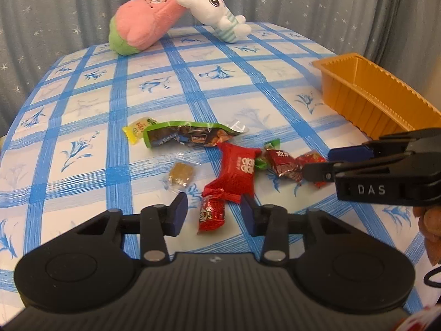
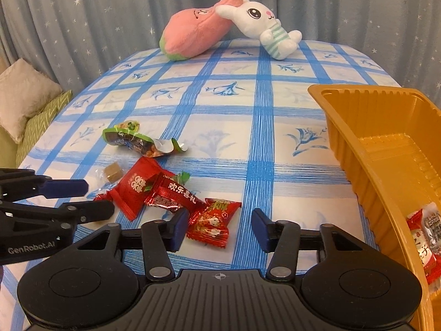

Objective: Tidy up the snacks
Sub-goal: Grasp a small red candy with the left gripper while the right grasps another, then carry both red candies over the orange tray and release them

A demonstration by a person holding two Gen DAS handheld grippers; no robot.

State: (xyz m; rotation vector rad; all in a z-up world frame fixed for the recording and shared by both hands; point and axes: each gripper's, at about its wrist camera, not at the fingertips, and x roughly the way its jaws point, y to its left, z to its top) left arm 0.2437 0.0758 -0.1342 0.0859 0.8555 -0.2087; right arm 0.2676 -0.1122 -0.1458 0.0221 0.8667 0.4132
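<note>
Both tongs low over the table (image 1: 82, 127), snack pile betw. and ahead of them.

L gripper (image 1: 214, 213): jaws wide, nothing held. Small red candy (image 1: 210, 216) lies on the cloth right in the gap, nearer the R pad, not touching either as far as I can see. Big red pack (image 1: 237, 173) just ahead of the tips, touching the small candy's top end. Clear-wrapped brown cube (image 1: 180, 176) ahead-left of the L pad. Green-edged dark pouch (image 1: 187, 136) further out, yellow sachet (image 1: 136, 132) at its left end.

R gripper (image 2: 218, 227): jaws wide, nothing held. Red cartoon candy (image 2: 213, 222) sits in the gap, hard against the L pad; well apart from the R pad. Long red foil candy (image 2: 173, 193) just ahead-left, overlapping the big red pack (image 2: 136, 187). In the L wrist view the R gripper (image 1: 319, 162) comes in from the right, tips over the rightmost red candy (image 1: 311, 160); contact unclear, view too oblique.

Gold tray (image 2: 344, 138) at right of the R gripper, near edge alongside it. Holds at least one red-white pack (image 2: 425, 237) at its near end.

Pink plush (image 2: 193, 33) and white rabbit (image 2: 264, 24) at far edge, touching.
</note>
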